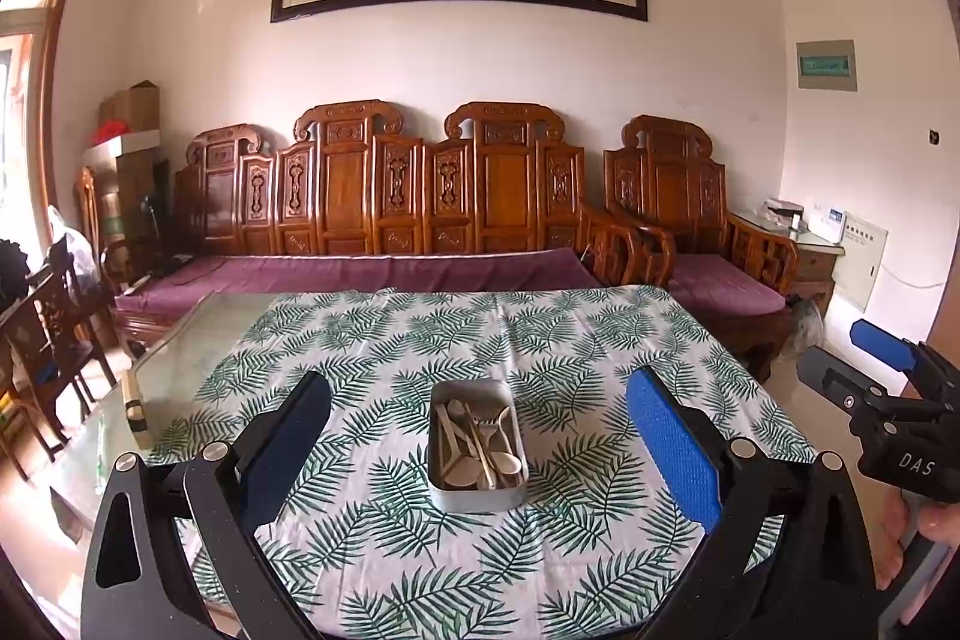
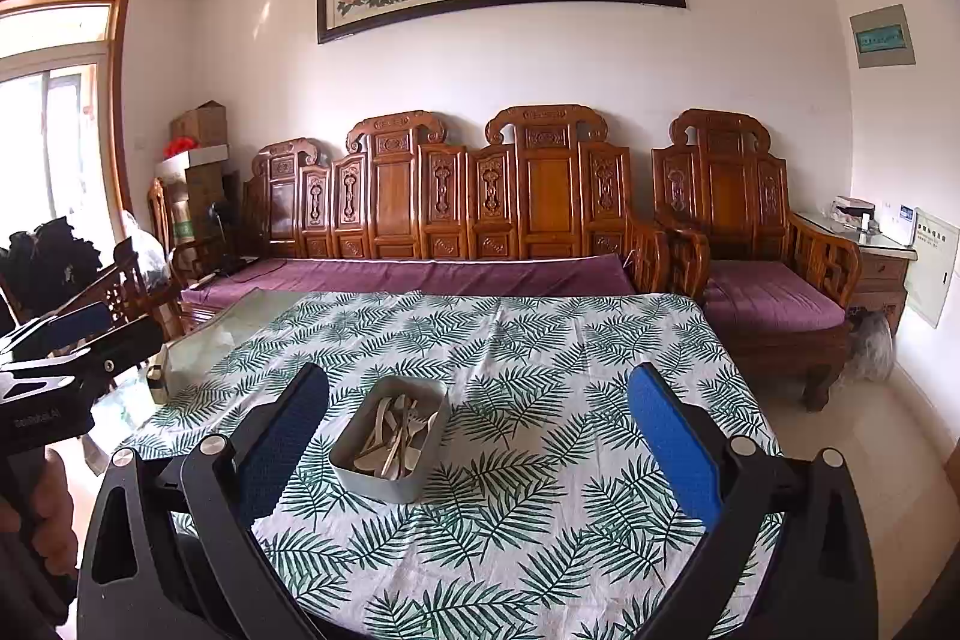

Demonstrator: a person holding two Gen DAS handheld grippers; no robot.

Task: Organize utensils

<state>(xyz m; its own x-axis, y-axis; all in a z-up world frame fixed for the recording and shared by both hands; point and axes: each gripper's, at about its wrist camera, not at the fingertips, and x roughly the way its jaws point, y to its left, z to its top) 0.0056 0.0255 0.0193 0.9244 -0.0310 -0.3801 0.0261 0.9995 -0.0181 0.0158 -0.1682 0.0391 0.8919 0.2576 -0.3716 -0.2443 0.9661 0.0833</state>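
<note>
Both claws, left gripper (image 1: 477,451) and right gripper (image 2: 477,451), gape wide and empty above a metal tin (image 1: 477,490) mid-tablecloth (image 1: 384,550); its tangled utensils (image 1: 477,439) may snag together when lifted.

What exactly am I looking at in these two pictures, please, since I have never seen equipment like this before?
There is no robot here: a person holds one hand-held, two-finger gripper in each hand. Each picture comes from a wide-angle camera mounted on one gripper, looking forward along its blue-padded fingers.

The left-wrist view shows the left gripper wide open, with the right gripper at its right edge. The right-wrist view shows the right gripper, also open, with the left one at its left edge.

Neither holds anything. Below them, on a table covered by a white cloth with green fern leaves, sits a grey rectangular metal tin containing a jumble of pale beige spoons, forks and similar utensils. A carved wooden sofa stands behind.
</note>
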